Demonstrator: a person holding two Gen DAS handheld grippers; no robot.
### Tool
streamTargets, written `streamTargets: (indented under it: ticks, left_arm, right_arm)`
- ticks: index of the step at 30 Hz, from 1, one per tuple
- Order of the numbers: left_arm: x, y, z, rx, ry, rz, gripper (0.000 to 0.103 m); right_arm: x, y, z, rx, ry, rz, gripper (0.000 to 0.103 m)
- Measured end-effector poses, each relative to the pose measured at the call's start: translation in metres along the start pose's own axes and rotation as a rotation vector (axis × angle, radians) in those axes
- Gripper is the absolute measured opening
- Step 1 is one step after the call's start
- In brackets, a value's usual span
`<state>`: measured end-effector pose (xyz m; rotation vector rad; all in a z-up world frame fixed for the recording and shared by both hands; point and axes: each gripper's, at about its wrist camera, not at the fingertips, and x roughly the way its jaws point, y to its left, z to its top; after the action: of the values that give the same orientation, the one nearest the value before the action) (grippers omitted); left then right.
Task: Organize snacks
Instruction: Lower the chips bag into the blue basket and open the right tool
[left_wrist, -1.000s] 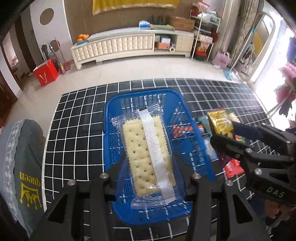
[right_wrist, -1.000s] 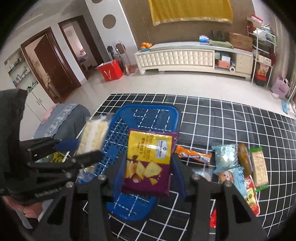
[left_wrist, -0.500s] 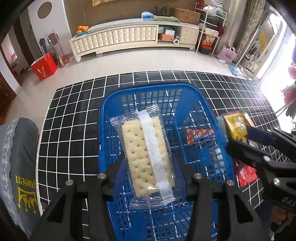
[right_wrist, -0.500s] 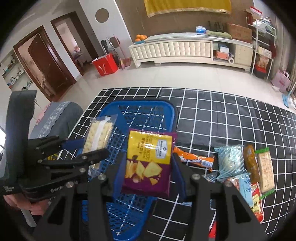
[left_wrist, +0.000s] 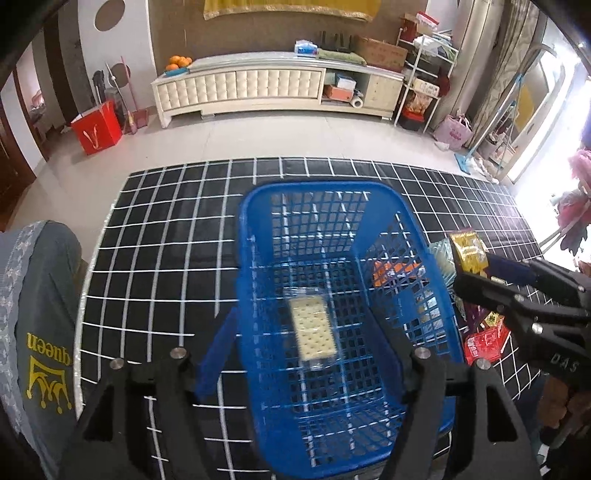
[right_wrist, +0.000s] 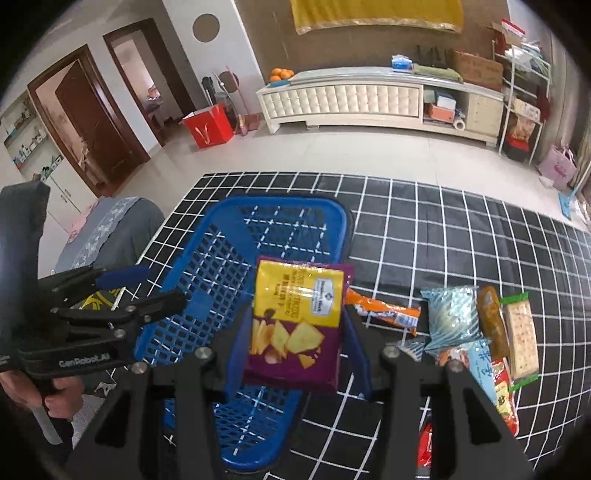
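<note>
Left wrist view: the left gripper (left_wrist: 303, 354) hangs over the blue basket (left_wrist: 258, 280), jaws spread wide and holding nothing. A cracker pack (left_wrist: 313, 328) sits in the basket, blurred, its long axis running away from the camera, with free mesh floor all around it. The basket stands on a gridded black mat (left_wrist: 159, 229). Right wrist view: the right gripper (right_wrist: 295, 350) has its jaws clamped on a chip bag (right_wrist: 295, 325), upright with its top pointing away, over the basket's right rim. More snacks (right_wrist: 476, 328) lie on the mat to the right.
</note>
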<state>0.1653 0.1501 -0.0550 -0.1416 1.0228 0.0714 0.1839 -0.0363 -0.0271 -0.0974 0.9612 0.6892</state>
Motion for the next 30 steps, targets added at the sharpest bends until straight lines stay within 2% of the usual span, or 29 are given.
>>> streamTargets:
  ticks: [5, 10, 14, 16, 22, 26, 29, 30]
  left_arm:
    - [-0.014, 0.02, -0.004, -0.024, -0.023, 0.009, 0.068]
    - [-0.017, 0.036, -0.004, -0.041, -0.036, 0.01, 0.068]
    - [-0.012, 0.044, -0.005, -0.047, -0.033, 0.013, 0.068]
    - [-0.006, 0.043, -0.005, -0.028, -0.026, 0.044, 0.068]
    - [0.007, 0.043, -0.003, -0.021, -0.019, 0.025, 0.068]
    - [0.012, 0.043, -0.001, -0.025, -0.016, 0.028, 0.068]
    - [0.013, 0.044, 0.0, -0.038, -0.016, 0.033, 0.068]
    - [0.013, 0.043, -0.001, -0.041, -0.018, 0.033, 0.068]
  right_arm:
    - [0.008, 0.025, 0.014, -0.063, 0.008, -0.006, 0.053]
    - [0.035, 0.042, 0.027, -0.099, 0.051, -0.032, 0.053]
    - [0.058, 0.044, 0.033, -0.123, 0.085, -0.075, 0.053]
    - [0.069, 0.043, 0.038, -0.122, 0.104, -0.09, 0.053]
    - [0.093, 0.04, 0.04, -0.159, 0.14, -0.137, 0.053]
    - [0.096, 0.042, 0.038, -0.167, 0.123, -0.185, 0.053]
    - [0.095, 0.037, 0.039, -0.169, 0.12, -0.174, 0.059]
    - [0.094, 0.036, 0.038, -0.169, 0.114, -0.182, 0.07]
